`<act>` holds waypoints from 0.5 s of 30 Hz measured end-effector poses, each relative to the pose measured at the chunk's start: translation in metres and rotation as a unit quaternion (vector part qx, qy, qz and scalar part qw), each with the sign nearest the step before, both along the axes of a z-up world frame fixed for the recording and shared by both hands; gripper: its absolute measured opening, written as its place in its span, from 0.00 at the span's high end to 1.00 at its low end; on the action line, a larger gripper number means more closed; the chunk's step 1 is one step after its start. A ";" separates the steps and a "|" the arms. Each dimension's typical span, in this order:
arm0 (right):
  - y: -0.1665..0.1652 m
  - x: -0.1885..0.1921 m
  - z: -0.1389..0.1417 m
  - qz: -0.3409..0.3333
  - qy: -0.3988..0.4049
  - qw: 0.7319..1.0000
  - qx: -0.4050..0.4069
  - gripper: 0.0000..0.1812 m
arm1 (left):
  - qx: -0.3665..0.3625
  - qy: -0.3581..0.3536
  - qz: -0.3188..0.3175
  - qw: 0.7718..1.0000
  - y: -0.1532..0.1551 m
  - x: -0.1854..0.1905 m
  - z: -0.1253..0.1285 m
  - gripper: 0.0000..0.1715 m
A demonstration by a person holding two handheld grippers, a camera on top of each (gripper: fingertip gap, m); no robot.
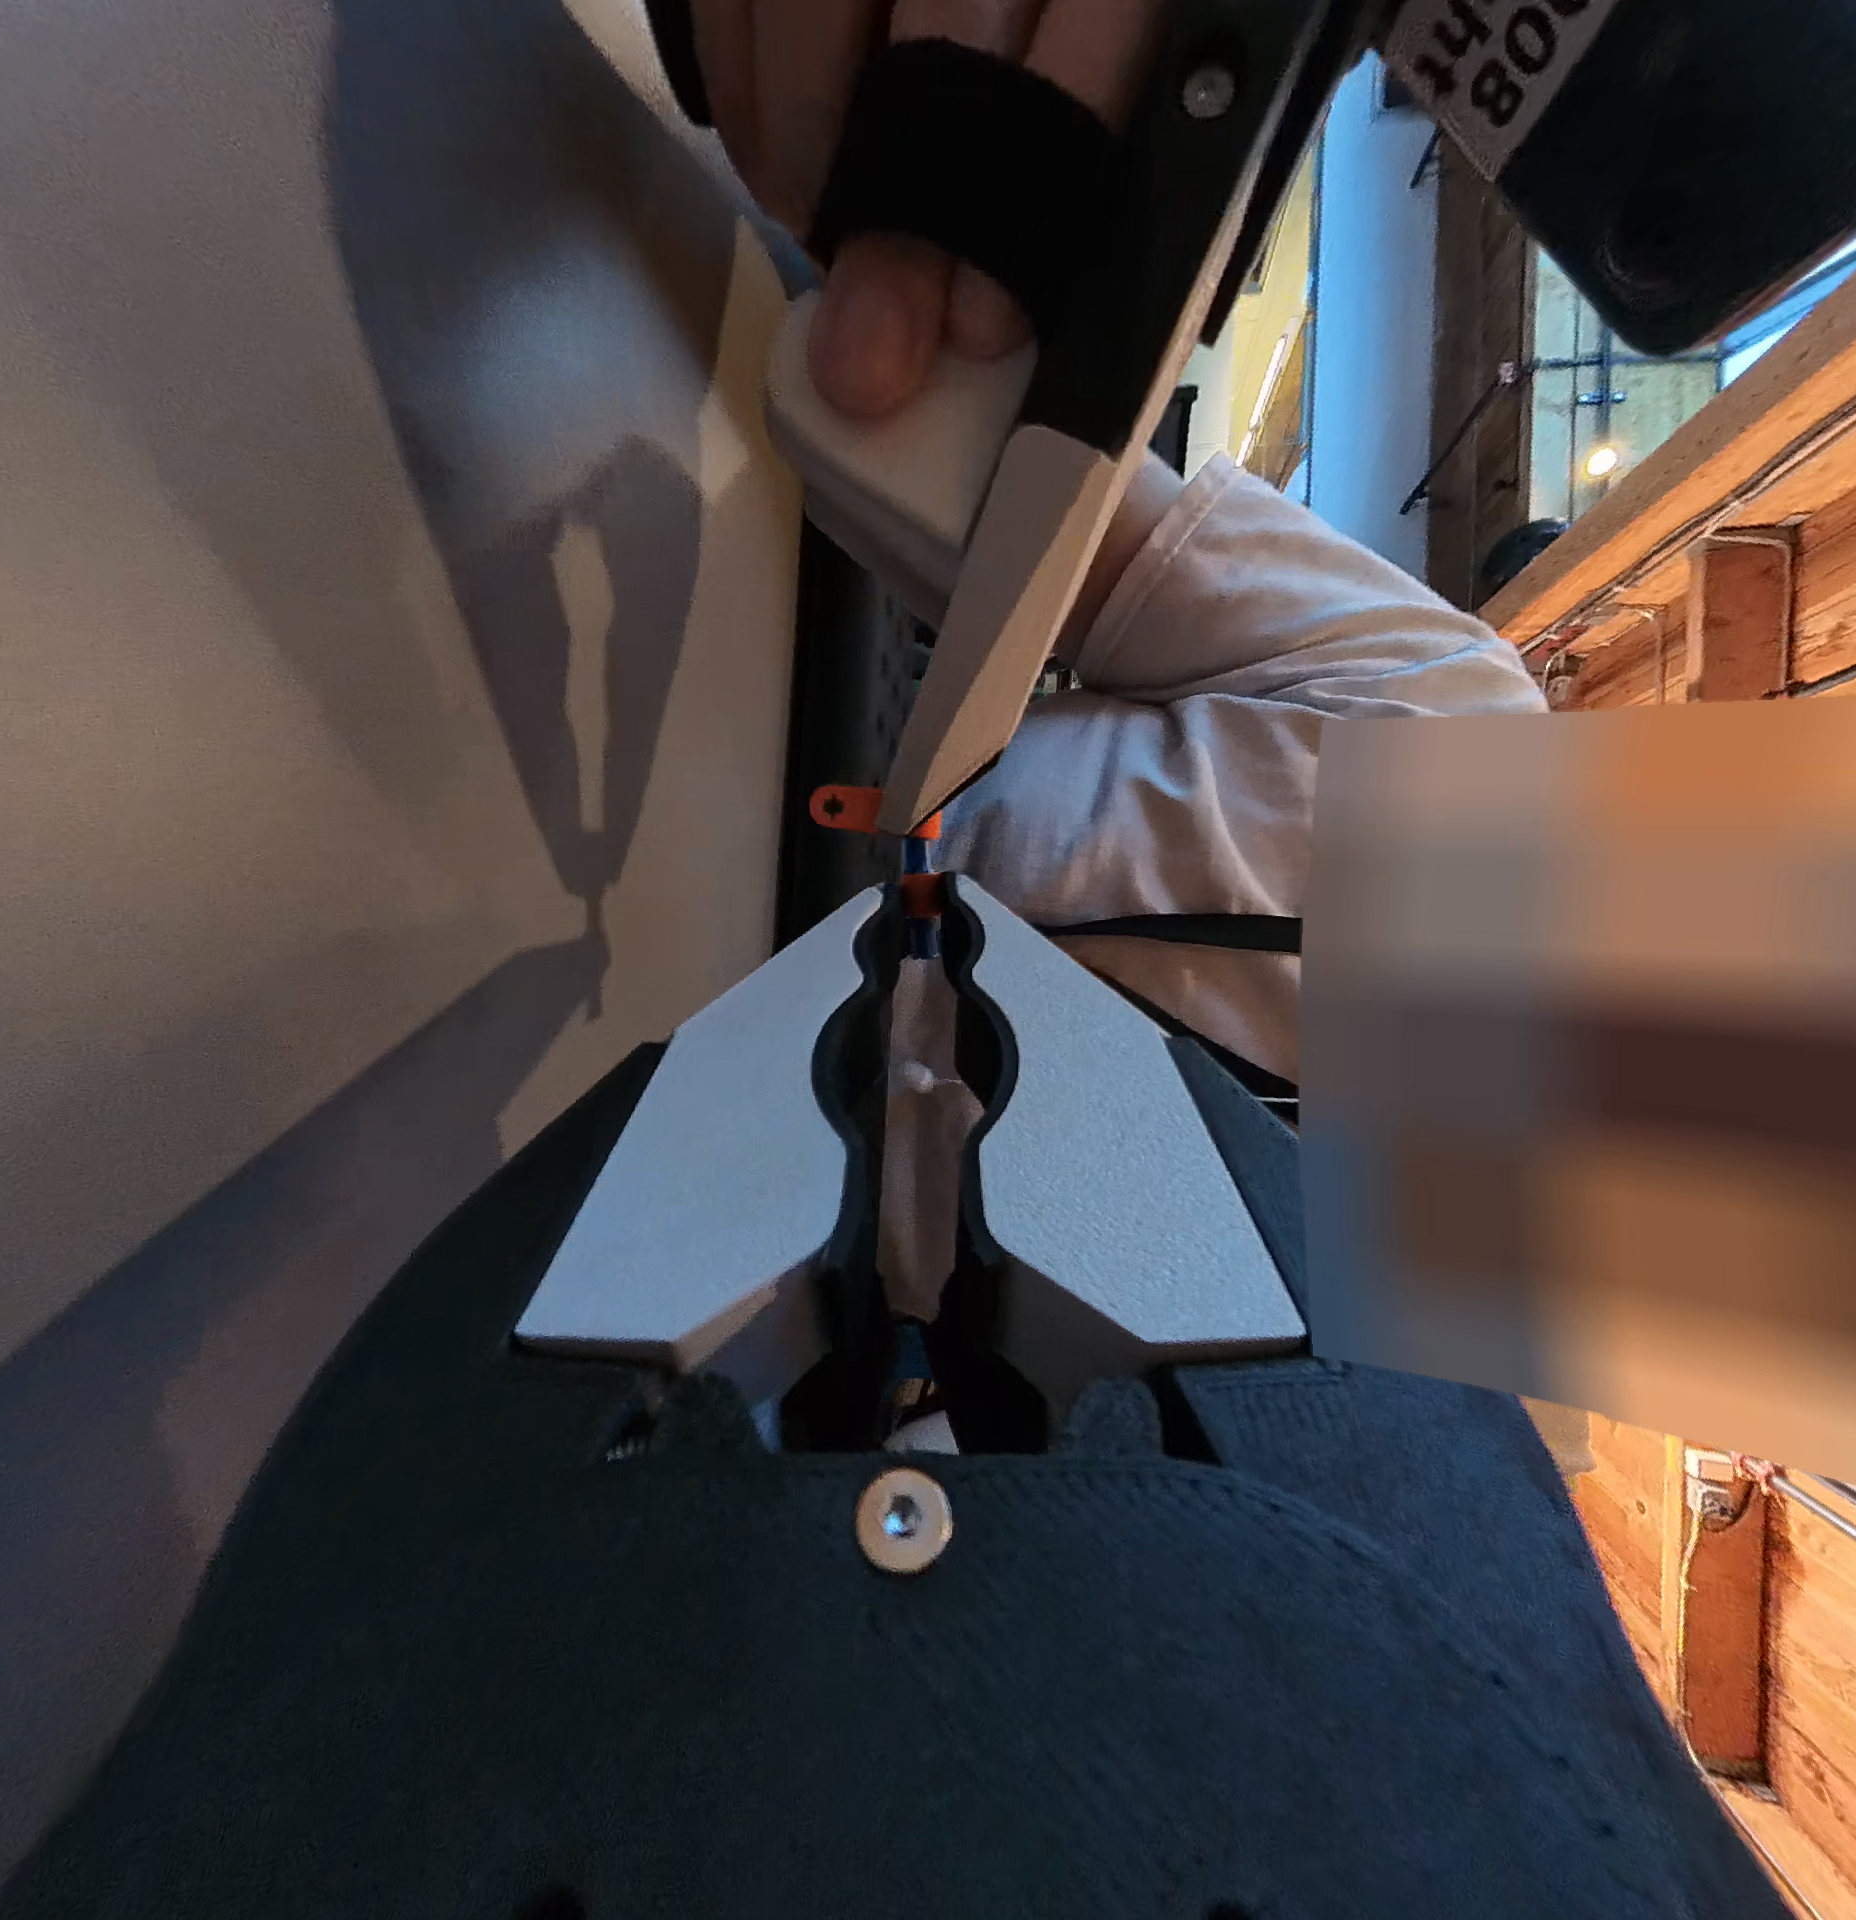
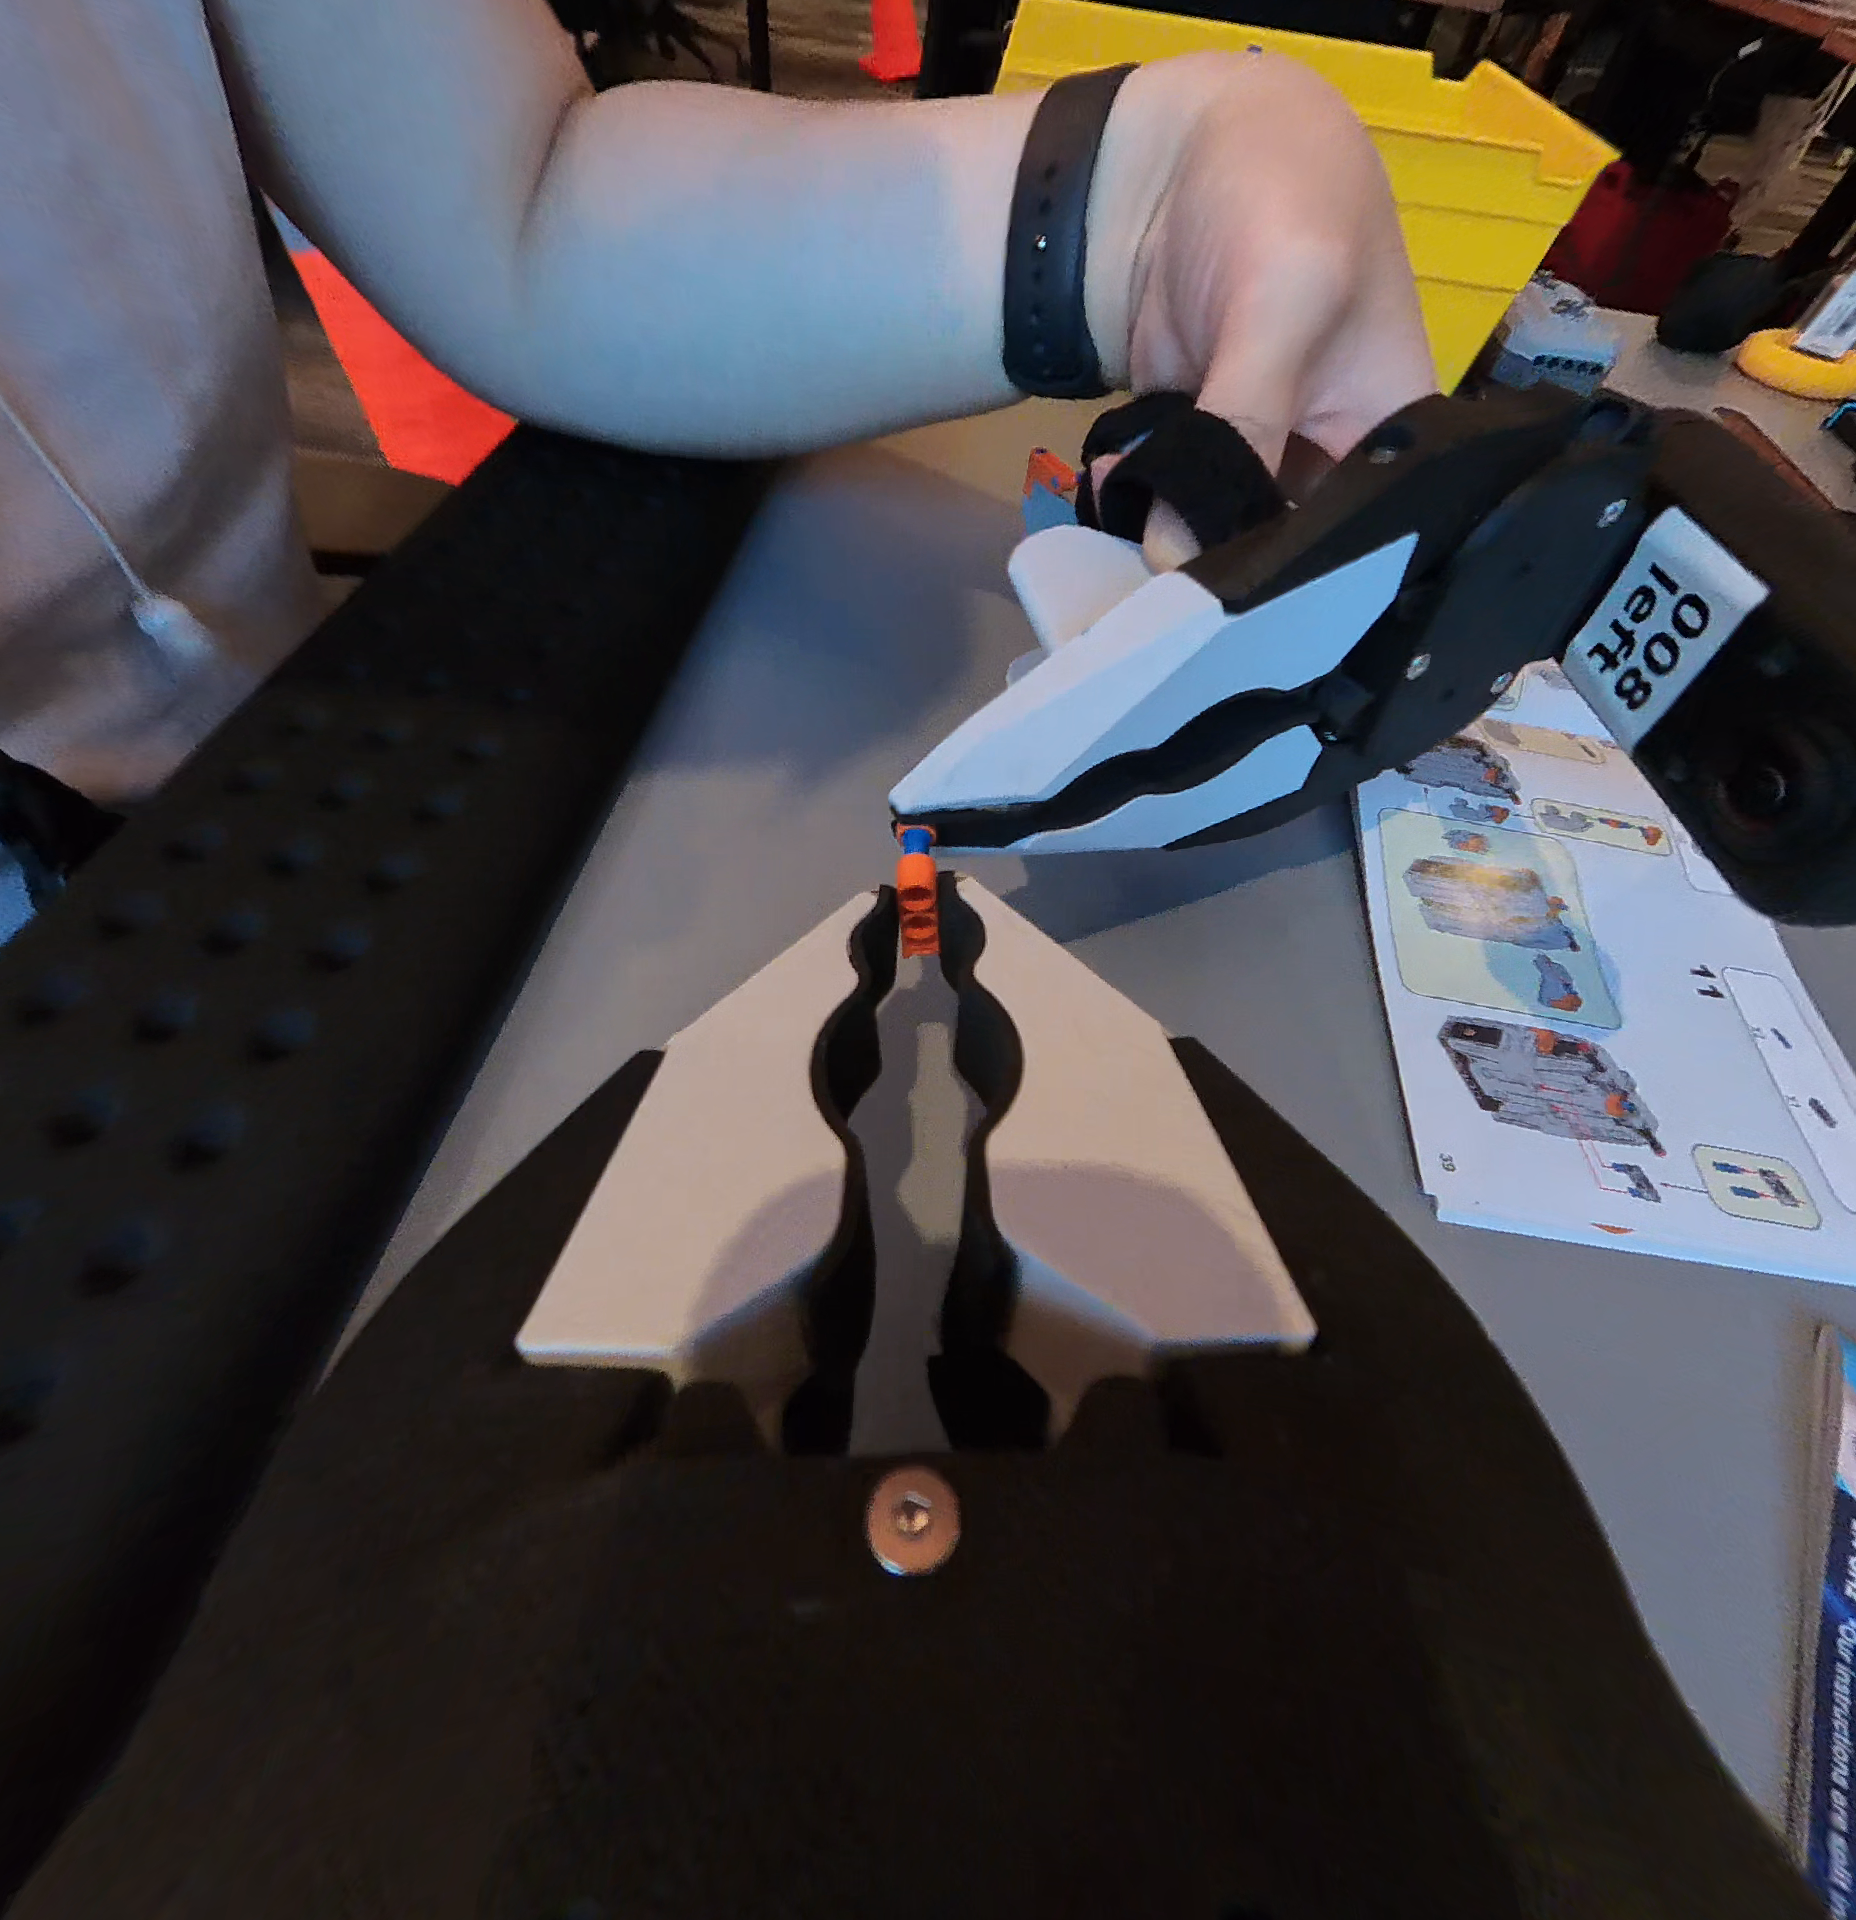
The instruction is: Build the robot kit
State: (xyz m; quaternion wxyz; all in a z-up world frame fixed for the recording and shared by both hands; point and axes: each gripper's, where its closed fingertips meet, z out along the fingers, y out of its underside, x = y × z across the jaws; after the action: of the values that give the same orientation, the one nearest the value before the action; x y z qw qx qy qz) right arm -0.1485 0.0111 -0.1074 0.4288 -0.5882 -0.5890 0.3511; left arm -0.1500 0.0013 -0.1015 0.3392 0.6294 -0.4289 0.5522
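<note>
The grey counter [image 2: 1163,1091] is the biggest thing here, with a black studded mat [image 2: 280,883] along its near edge and a yellow bin [image 2: 1443,187] at the back. An open instruction booklet [image 2: 1589,1039] lies flat beside the work area, and a second printed sheet [image 2: 1849,1610] sits at the edge.

Both tools are lifted above the counter, tips almost meeting. The right gripper [image 2: 919,920] has its fingers nearly closed, pinching a small orange connector piece [image 2: 916,914] with 2 visible holes. The left gripper [image 1: 919,914] is also closed down tight, gripping a tiny blue pin [image 2: 911,840] right at its tip.

From the right wrist view, the blue pin looks to be touching the top of the orange piece, maybe partly seated in it. Can't tell how deep it's in. From the left wrist view there's also an orange tab [image 1: 836,805] poking out by the other gripper's tip.
</note>
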 end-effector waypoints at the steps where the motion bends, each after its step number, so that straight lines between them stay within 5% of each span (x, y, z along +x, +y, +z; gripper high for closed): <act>1: 0.000 -0.001 -0.001 -0.003 -0.001 1.000 0.008 0.96 | 0.003 0.000 -0.003 1.000 0.000 -0.001 -0.001 0.97; 15: 0.016 -0.007 -0.021 -0.074 -0.072 0.995 0.015 0.96 | 0.050 0.039 0.037 0.997 0.017 0.000 -0.017 0.97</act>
State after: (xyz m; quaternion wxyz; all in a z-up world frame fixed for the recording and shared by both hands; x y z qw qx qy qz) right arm -0.1551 0.0275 -0.1286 0.4188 -0.6478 -0.5781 0.2661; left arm -0.1497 0.0184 -0.1181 0.3031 0.6822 -0.4191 0.5168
